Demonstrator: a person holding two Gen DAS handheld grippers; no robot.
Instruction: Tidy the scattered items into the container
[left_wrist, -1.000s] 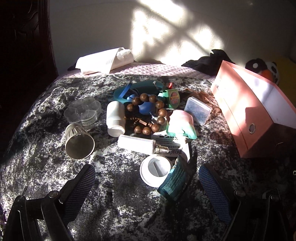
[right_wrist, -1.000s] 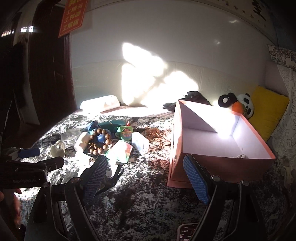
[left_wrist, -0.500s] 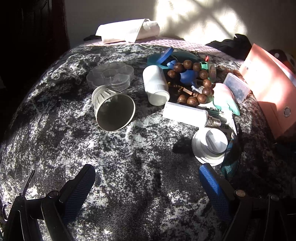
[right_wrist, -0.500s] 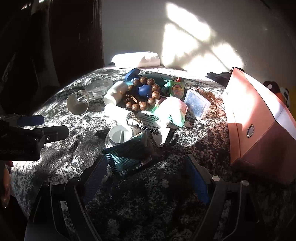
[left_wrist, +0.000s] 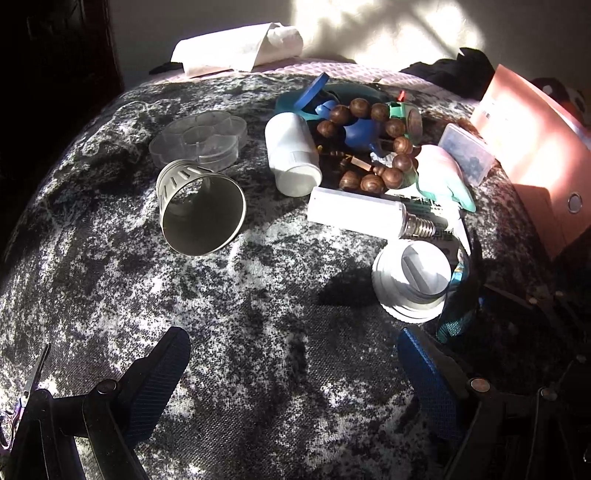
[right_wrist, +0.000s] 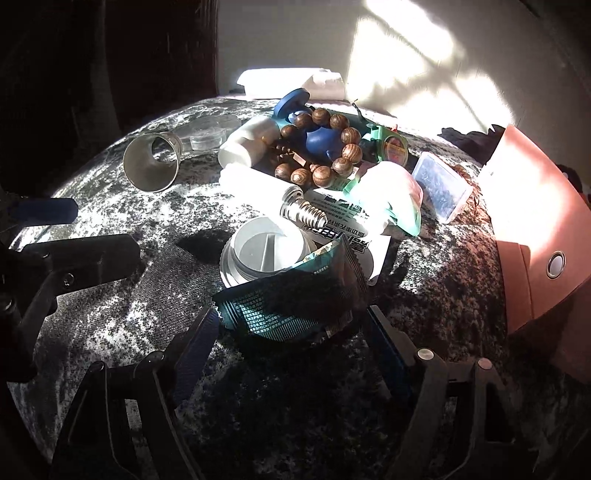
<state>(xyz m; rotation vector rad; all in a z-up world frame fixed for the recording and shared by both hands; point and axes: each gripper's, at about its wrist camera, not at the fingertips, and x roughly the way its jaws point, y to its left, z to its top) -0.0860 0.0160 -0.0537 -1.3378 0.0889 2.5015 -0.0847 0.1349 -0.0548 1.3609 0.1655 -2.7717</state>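
Judging from both wrist views, I have tidied nothing yet: the whole clutter, dark teal foil sachet (right_wrist: 291, 306) included, lies on the mottled bedspread (left_wrist: 258, 350) beside the salmon-pink box (right_wrist: 535, 229), my left gripper (left_wrist: 291, 354) and right gripper (right_wrist: 291, 332) spread wide and empty.

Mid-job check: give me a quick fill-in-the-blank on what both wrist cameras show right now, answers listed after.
1. The right tongs are open around a teal ____.
2. The metal cup lies on its ____.
3. The string of wooden beads circles a ____ object.
4. The pink container stands to the ____ of the pile in both views.

Missing words: packet; side; blue; right
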